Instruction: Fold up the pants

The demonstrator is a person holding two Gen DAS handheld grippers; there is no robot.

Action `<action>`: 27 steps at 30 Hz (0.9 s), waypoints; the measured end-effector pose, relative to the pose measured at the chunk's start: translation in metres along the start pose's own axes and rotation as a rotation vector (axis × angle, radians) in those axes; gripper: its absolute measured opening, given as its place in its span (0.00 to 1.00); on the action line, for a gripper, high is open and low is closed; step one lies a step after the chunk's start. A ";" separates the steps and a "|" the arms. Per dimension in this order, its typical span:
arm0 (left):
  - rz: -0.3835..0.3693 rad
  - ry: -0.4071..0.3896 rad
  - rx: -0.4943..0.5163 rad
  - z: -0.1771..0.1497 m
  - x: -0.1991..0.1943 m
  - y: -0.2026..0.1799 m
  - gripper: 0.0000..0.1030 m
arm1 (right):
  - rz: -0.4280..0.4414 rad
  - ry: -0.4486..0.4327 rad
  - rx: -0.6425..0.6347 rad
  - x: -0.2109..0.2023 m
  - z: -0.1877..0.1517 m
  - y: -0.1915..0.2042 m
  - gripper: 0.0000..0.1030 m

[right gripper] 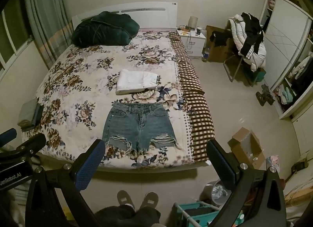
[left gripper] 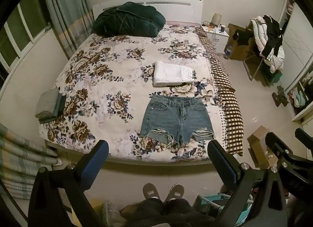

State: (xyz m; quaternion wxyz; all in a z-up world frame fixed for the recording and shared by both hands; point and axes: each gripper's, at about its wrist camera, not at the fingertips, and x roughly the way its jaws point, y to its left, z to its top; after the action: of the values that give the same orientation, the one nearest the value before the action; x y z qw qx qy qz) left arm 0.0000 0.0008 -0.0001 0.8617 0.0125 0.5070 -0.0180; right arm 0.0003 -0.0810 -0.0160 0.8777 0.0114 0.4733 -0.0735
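Blue denim shorts (left gripper: 177, 118) with ripped hems lie flat on the flowered bedspread (left gripper: 109, 82) near the bed's foot, waistband toward the headboard; they also show in the right wrist view (right gripper: 139, 128). Folded white pants (left gripper: 173, 74) lie just beyond them, also seen in the right wrist view (right gripper: 137, 83). My left gripper (left gripper: 157, 151) is open and empty, held high above the floor in front of the bed's foot. My right gripper (right gripper: 155, 151) is open and empty, beside the left one, at the same height.
A dark green bundle (left gripper: 129, 20) lies by the headboard. Folded grey and green cloths (left gripper: 49, 107) sit at the bed's left edge. A nightstand (left gripper: 215, 33), a chair heaped with clothes (left gripper: 268, 44), a cardboard box (left gripper: 258, 144) and a wardrobe (right gripper: 289, 54) stand right of the bed.
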 end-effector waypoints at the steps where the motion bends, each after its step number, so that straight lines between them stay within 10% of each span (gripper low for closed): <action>1: 0.001 -0.001 0.000 0.000 0.000 0.000 1.00 | 0.000 0.000 0.000 0.000 0.000 0.000 1.00; 27: 0.001 -0.009 -0.002 0.000 0.000 0.000 1.00 | 0.005 -0.004 0.001 -0.012 -0.001 -0.003 1.00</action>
State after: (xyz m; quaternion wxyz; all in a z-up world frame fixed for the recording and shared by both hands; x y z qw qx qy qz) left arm -0.0002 0.0010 0.0000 0.8639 0.0119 0.5033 -0.0172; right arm -0.0077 -0.0825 -0.0068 0.8788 0.0130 0.4716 -0.0717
